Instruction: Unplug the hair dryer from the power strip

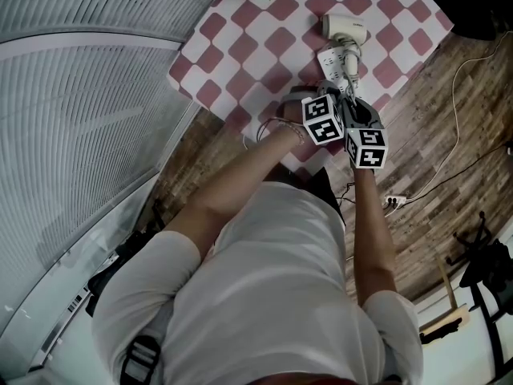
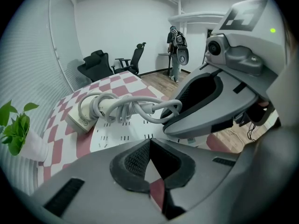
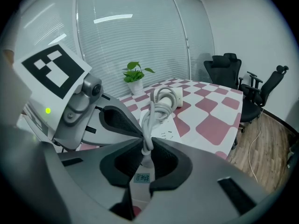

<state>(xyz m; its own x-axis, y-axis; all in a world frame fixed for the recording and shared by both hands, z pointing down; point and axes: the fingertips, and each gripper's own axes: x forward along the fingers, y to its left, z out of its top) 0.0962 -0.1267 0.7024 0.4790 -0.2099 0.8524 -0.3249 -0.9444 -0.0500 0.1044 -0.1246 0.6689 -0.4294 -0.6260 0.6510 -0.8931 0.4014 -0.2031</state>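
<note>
A white hair dryer (image 1: pixel 345 29) lies on the checked table with its cord coiled round it (image 2: pixel 117 107). Close to me lies the white power strip (image 2: pixel 122 135), also in the right gripper view (image 3: pixel 172 129). My right gripper (image 3: pixel 145 149) is shut on the hair dryer's white plug (image 3: pixel 140 177), and the cord rises from between the pads. My left gripper (image 2: pixel 149 143) is shut with its tips together at the near edge of the strip, nothing between them. In the head view both marker cubes (image 1: pixel 323 119) sit side by side over the strip and hide the jaws.
A potted plant (image 3: pixel 135 78) stands at the far side of the table (image 1: pixel 240 46). Black office chairs (image 3: pixel 233 73) are beyond the table edge. Cables and another power strip (image 1: pixel 393 201) lie on the wooden floor. A person (image 2: pixel 176 50) stands far back.
</note>
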